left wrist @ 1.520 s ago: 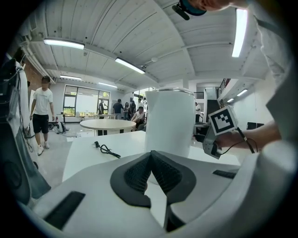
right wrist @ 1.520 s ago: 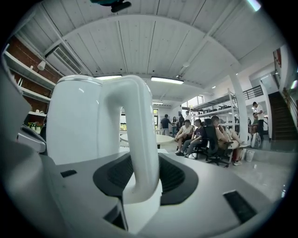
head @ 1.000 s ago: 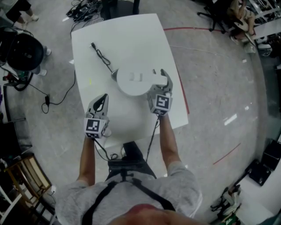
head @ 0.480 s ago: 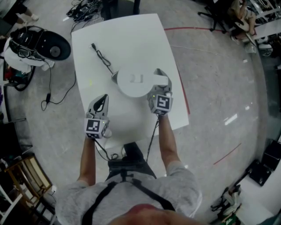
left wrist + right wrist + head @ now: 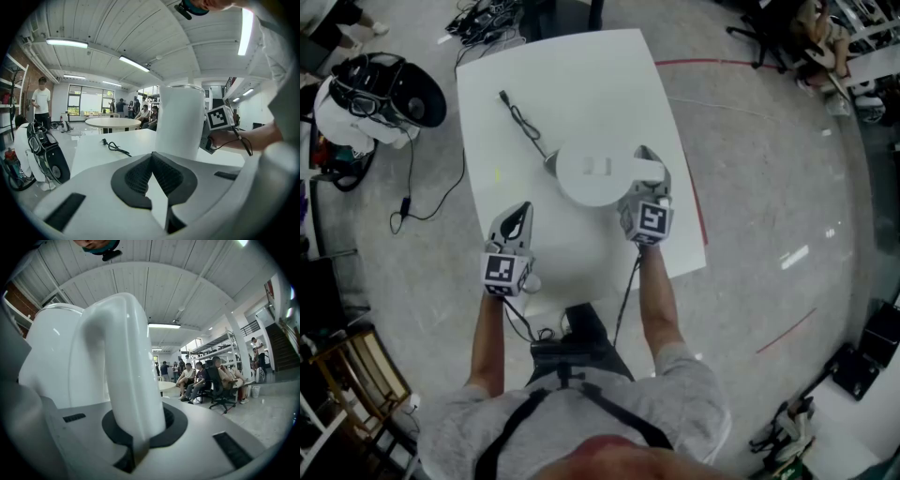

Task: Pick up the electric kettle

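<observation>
Plainly, in the head view, your right gripper [image 5: 649, 171] sat at the right side of the white cylindrical plastic electric kettle [image 5: 595, 176], which stood upright on the white rectangular table [image 5: 572, 75]. Your left gripper [image 5: 523, 208] hung well apart from the kettle, on its near-left side, over bare tabletop. A thin black power cord [image 5: 520, 120] ran from the kettle's far-left foot away across the table. Whether it was joined to the kettle I could not tell, so you needed to lift slowly and watch for it dragging. On the floor far to the left of the kettle lay a black-and-white machine [image 5: 384, 89], and a red floor line [image 5: 698, 64] ran off to the kettle's far right. Neither stood in your way.

In the left gripper view, that claw's dark pads met at their tips with nothing between them. The kettle rose ahead and a little to the right, with your other hand beside it. Beyond the kettle stood a round white table [image 5: 112, 123].

In the right gripper view, the jaws had just been closing and were clamped on the kettle's white curved plastic handle [image 5: 124, 371], below its upper bend. To my eye the lift wanted a straight upward pull with the wrist level and the grip firm, since a kettle holding water could swing about so narrow a hold. Seated people [image 5: 201, 378] were far beyond the kettle.
</observation>
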`<state>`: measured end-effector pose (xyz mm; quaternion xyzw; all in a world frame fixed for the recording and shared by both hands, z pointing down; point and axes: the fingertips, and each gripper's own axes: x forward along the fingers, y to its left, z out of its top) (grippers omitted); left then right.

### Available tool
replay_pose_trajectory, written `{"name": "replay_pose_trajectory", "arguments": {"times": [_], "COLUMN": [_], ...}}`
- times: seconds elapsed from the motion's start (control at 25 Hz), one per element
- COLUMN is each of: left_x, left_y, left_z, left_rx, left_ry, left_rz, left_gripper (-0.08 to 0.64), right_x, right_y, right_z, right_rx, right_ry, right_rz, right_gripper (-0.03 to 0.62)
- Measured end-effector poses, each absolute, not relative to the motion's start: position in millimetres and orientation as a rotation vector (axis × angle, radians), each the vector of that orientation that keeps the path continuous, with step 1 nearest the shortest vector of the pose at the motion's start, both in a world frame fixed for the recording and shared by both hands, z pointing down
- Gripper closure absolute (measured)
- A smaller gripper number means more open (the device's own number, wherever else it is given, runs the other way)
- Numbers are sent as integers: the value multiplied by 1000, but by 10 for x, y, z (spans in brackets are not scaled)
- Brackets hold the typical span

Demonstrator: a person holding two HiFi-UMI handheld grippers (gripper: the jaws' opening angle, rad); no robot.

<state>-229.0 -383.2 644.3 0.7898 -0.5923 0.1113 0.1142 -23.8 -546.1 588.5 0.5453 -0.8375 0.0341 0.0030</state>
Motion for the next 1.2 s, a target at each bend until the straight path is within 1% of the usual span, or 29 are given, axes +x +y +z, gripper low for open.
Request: {"name": "replay_pose_trajectory", "arguments": {"times": [0.64, 1.2], "left_x": [-2293, -2217], "left_y": [-3895, -3583], "left_z": [6375, 6197], "left_rx": [2317, 2293], "left_ry": [-1765, -1772], "left_rz": [321, 362], "left_gripper": [554, 554], "right_x": [-184, 73], "right_y": [-5509, -5236], "right_z": [5892, 5704], "right_rx": [1726, 1804], "right_ry": [-2620, -2668], "right_rz": [130, 216], "right_gripper": [588, 584]}}
